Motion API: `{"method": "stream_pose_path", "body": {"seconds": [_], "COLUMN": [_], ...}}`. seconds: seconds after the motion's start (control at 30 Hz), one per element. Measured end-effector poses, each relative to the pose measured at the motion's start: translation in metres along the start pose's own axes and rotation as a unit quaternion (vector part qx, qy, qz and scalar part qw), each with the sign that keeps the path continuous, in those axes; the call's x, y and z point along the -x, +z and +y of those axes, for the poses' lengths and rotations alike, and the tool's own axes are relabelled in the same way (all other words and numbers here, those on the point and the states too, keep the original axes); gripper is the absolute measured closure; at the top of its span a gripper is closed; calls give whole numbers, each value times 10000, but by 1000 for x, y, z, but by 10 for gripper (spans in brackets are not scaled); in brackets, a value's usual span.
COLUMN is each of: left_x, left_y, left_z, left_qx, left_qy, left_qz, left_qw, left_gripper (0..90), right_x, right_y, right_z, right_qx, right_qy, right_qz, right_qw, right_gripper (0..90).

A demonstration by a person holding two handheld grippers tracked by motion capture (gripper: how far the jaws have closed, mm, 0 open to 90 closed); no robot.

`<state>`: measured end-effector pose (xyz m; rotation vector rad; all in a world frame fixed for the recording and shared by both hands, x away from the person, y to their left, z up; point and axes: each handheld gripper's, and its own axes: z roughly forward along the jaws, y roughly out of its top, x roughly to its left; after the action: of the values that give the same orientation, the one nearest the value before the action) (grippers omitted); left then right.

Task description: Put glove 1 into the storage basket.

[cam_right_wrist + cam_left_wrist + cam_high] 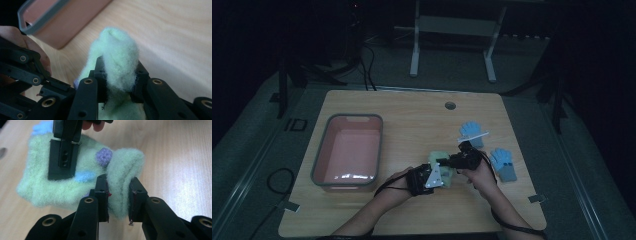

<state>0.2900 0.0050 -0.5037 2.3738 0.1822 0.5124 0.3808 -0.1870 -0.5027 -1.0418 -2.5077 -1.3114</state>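
Observation:
A pale green fuzzy mitten [438, 158] with small purple and blue knobs is held just above the wooden table [412, 120], near its front middle. My left gripper [117, 182] is shut on a thick fold of the mitten [37, 182] at one side. One finger [62, 160] of my right gripper presses on the fabric farther back. In the right gripper view, my right gripper [120, 65] is shut on a bunched end of the mitten [120, 47]. In the high view the left gripper [439, 175] and right gripper [447, 161] meet at the mitten.
A pink bin with a grey rim [319, 150] stands at the left of the table, its corner [37, 10] close behind my left hand. Two blue gloves [472, 131] [503, 164] lie to the right. A cable hole [450, 105] is at the back.

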Motion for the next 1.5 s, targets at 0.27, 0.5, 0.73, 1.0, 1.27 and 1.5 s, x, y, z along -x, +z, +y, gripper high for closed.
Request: {"method": "stream_pose_path", "body": {"seconds": [0.27,0.5,0.73,1.0,1.27,1.5], "left_x": [-18,-28,-36,-45,-51,-57], "left_y": [-37,-59,-80,-105,-125,-146], "left_z": [3,-4,-14,-28,-46,-70], "left_qx": [-12,-116,-208,-333,-468,-646], "left_qy": [86,41,-39,-130,-219,-392], "left_qz": [401,518,638,775,879,923], "left_qw": [9992,9986,9977,9964,9948,9929], "left_gripper": [745,746,747,747,747,747], "right_x": [-23,-39,-54,-73,-91,-111], "right_y": [-1,10,23,41,61,90], "right_z": [36,60,81,105,122,137], "right_qx": [190,190,130,75,28,-55], "right_qy": [-356,-518,-656,-788,-920,-1002], "right_qz": [-97,-2,136,294,386,567], "right_qw": [9991,9985,9977,9964,9950,9933], "right_gripper": [725,725,725,725,725,725]}}
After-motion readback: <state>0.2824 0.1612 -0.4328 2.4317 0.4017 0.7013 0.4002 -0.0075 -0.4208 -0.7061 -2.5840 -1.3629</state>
